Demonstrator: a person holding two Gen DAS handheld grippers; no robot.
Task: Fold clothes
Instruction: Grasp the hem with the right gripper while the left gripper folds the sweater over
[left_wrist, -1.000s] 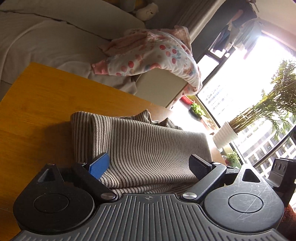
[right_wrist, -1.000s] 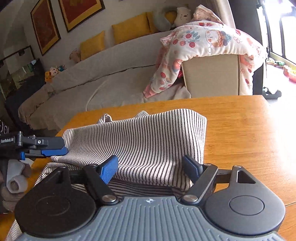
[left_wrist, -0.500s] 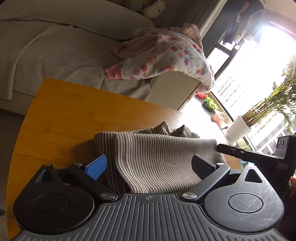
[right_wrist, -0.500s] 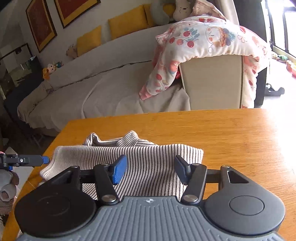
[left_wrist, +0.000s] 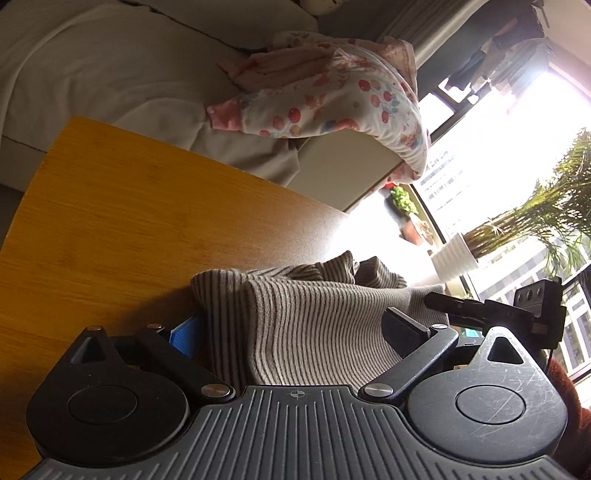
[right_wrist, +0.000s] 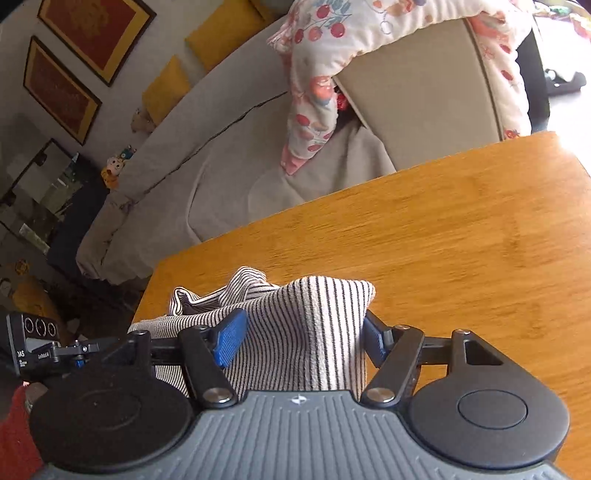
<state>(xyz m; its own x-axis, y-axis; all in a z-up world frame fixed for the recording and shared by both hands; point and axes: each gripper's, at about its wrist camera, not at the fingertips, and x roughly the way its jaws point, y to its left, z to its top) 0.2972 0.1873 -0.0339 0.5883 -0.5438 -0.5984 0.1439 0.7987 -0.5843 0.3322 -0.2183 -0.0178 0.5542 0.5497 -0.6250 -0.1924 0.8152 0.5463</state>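
A grey-and-white striped garment (left_wrist: 317, 317) lies folded on the wooden table (left_wrist: 129, 229). It fills the space between the fingers of my left gripper (left_wrist: 291, 328), whose jaws stand wide apart around it. In the right wrist view the same striped garment (right_wrist: 295, 332) sits bunched between the blue pads (right_wrist: 229, 339) of my right gripper (right_wrist: 301, 338), jaws also apart with cloth between them. I cannot tell if either pad presses the cloth. The right gripper's finger shows in the left wrist view (left_wrist: 458, 304); the left gripper shows in the right wrist view (right_wrist: 40, 343).
A grey sofa (right_wrist: 229, 140) stands beyond the table's far edge, with a cherry-print quilt (right_wrist: 332, 51) over its arm. Bare table top (right_wrist: 461, 236) stretches to the right. A window with potted plants (left_wrist: 454, 254) is on the left gripper's right side.
Both grippers have pulled back toward the near edge, and the striped garment has gone from spread out to a shorter, bunched fold. The right gripper tilted left.
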